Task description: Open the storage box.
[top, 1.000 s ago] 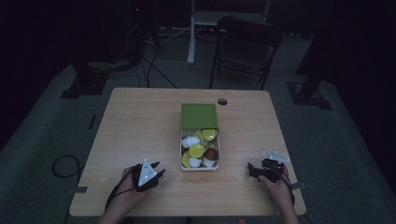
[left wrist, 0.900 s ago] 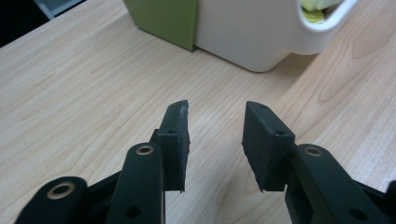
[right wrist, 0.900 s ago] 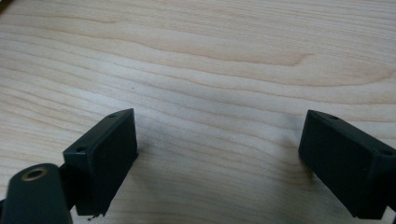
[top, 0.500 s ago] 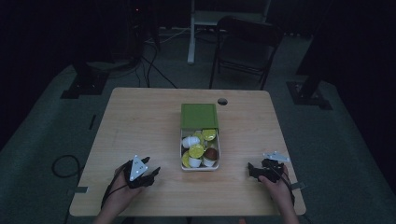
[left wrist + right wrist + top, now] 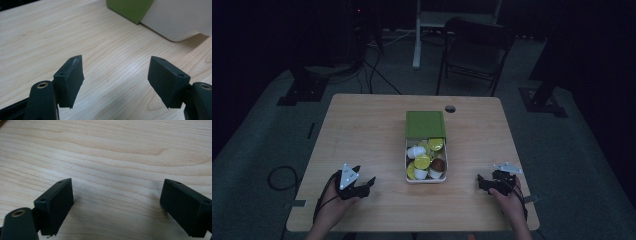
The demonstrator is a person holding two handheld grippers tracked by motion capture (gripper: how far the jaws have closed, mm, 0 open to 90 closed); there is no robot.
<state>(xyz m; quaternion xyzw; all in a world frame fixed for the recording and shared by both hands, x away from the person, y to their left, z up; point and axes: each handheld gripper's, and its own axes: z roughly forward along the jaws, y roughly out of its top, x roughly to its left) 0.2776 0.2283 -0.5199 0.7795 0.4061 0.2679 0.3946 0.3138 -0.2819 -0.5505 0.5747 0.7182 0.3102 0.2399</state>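
I am looking down at one white tray (image 5: pixel 407 176) that is sitting in the middle of the wooden table (image 5: pixel 362 130), drawn partway out of its green sleeve (image 5: pixel 425 124). The tray is holding small coffee pods (image 5: pixel 422 161); I am counting about six, roughly three with yellow lids, two white ones and one brown one (image 5: pixel 438 164), though the dim light is keeping me from an exact count where they overlap. The pods are lying loose and touching each other, filling the uncovered part of the tray.

I am holding my left gripper (image 5: pixel 362 184) low over the near left part of the table, well apart from the tray. Its jaws have just been opening and are now standing apart with only bare wood between them; in the left gripper view the green sleeve (image 5: pixel 130 8) and the white tray wall (image 5: pixel 180 17) are showing ahead. I am resting my right gripper (image 5: pixel 484 183) on the near right side, jaws spread wide over bare table (image 5: pixel 112 157), gripping nothing.
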